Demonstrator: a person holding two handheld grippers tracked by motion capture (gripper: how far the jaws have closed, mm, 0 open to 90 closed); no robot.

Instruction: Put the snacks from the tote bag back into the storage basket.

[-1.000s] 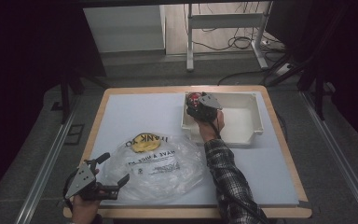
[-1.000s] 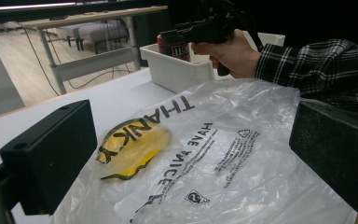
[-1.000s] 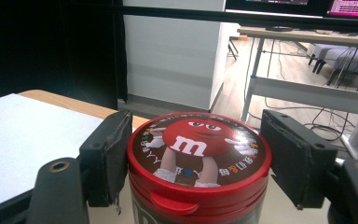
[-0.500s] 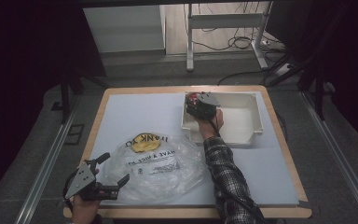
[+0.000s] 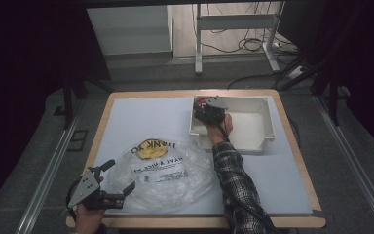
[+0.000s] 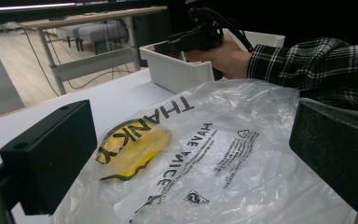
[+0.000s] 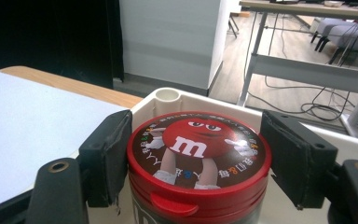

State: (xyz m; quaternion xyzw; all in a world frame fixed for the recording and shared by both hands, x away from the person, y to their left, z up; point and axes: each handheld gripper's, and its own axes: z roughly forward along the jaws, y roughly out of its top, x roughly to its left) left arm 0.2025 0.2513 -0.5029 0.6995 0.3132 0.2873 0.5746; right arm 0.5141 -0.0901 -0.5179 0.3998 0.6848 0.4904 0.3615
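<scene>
Fingers first. High view: my right gripper point(image 5: 205, 108) sits over the near-left corner of the white rectangular plastic bin point(image 5: 268, 127); my left gripper point(image 5: 108, 181), spread, empty, rests beside the crinkled clear plastic bag with black lettering and a yellow patch point(image 5: 168, 170).

Left gripper view: jaws wide, bag between and beyond.

Right gripper view: pads pinch the red-lidded candy tub with a cartoon figure point(image 7: 198, 158), upright at the bin's corner.

Judgement: tub gripped, transfer unfinished; bag untouched.
</scene>
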